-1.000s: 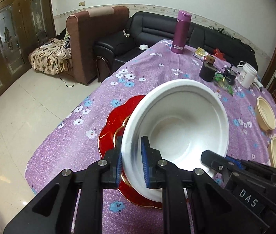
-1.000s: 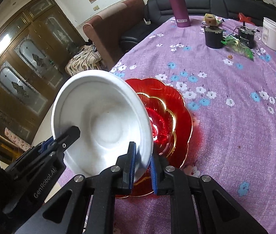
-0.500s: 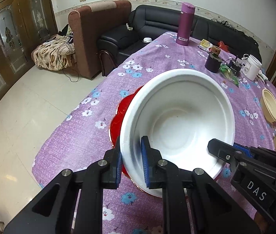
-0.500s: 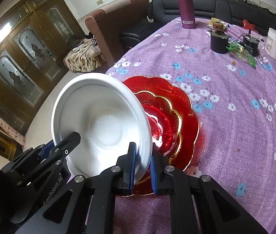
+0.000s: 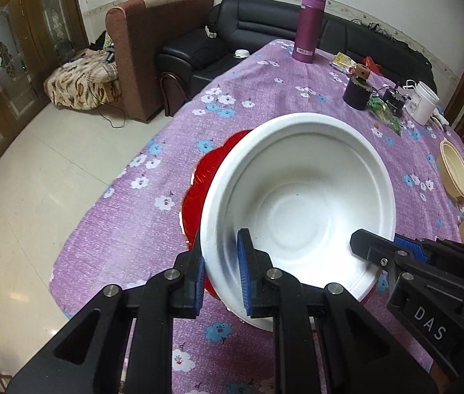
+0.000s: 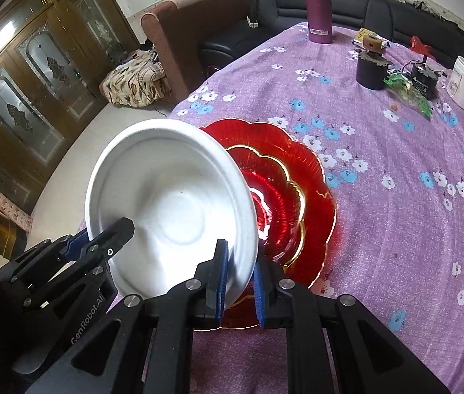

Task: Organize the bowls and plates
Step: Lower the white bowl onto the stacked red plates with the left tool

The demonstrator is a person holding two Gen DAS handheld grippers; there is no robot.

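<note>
Left tool (image 5: 221,272) clamped on near-left rim of white bowl (image 5: 300,197); right tool (image 6: 240,274) clamped on opposite rim. Bowl held tilted above stacked red plates (image 6: 297,177) on purple floral bench (image 6: 396,229), hiding most of them from left view. Further back: purple flask (image 5: 309,26), dark cup (image 5: 356,93), white container (image 5: 424,101). Far right: cream baskets (image 5: 455,170) near bench edge.

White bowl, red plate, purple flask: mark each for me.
White bowl (image 5: 300,203): left wrist view, inner base.
Red plate (image 6: 310,164): right wrist view, outer scalloped rim, far right side.
Purple flask (image 6: 319,6): right wrist view, mid body.
</note>
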